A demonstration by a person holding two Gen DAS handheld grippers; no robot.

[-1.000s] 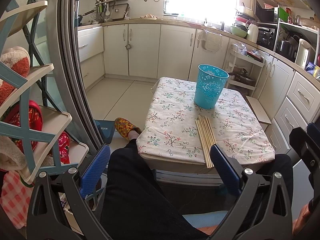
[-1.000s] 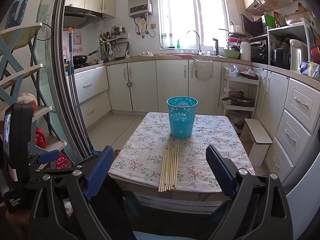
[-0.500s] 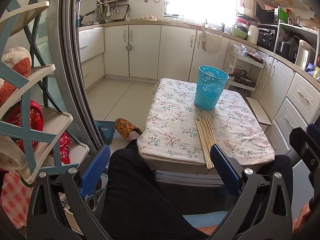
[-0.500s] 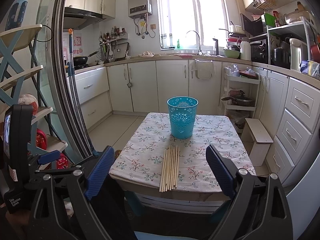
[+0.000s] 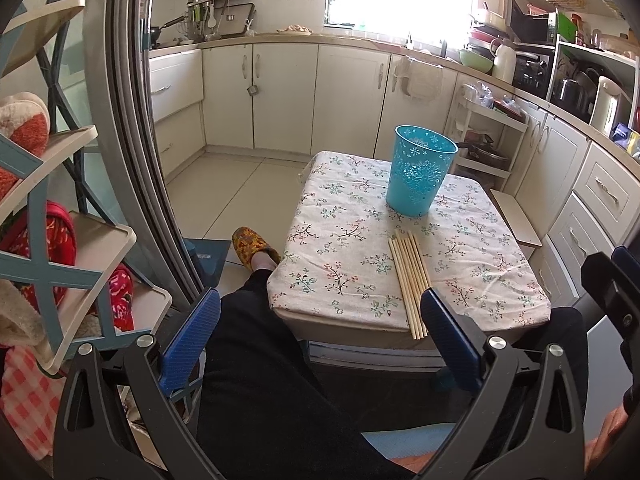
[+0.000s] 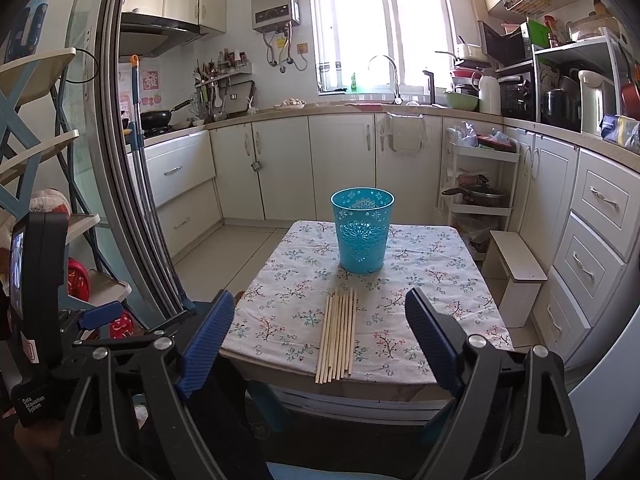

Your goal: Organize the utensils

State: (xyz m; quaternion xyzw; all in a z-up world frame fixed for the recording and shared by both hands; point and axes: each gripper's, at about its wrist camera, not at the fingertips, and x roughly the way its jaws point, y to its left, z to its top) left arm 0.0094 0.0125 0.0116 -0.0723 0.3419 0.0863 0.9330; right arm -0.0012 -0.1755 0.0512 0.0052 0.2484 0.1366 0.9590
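Observation:
Several wooden chopsticks [image 5: 408,280] [image 6: 338,336] lie side by side near the front edge of a small table [image 5: 340,248] [image 6: 420,280] covered by a floral cloth. Behind them a teal perforated cup [image 5: 420,176] [image 6: 362,236] stands upright. My left gripper [image 5: 320,304] hangs open in front of the table, off to its left, with nothing between its blue pads. Short of the table's front edge, my right gripper [image 6: 319,300] faces the chopsticks. Its jaws are wide and closing, with nothing between them.
A shelf rack [image 5: 60,240] with slippers and a sliding door frame [image 5: 132,140] stand on the left. A person's dark trouser leg [image 5: 260,360] and yellow slipper [image 5: 254,246] are left of the table. A small white stool [image 6: 518,276] and cabinets flank the right.
The right gripper's pads have drawn slightly closer together. The chopsticks, the cup and the left gripper have not moved.

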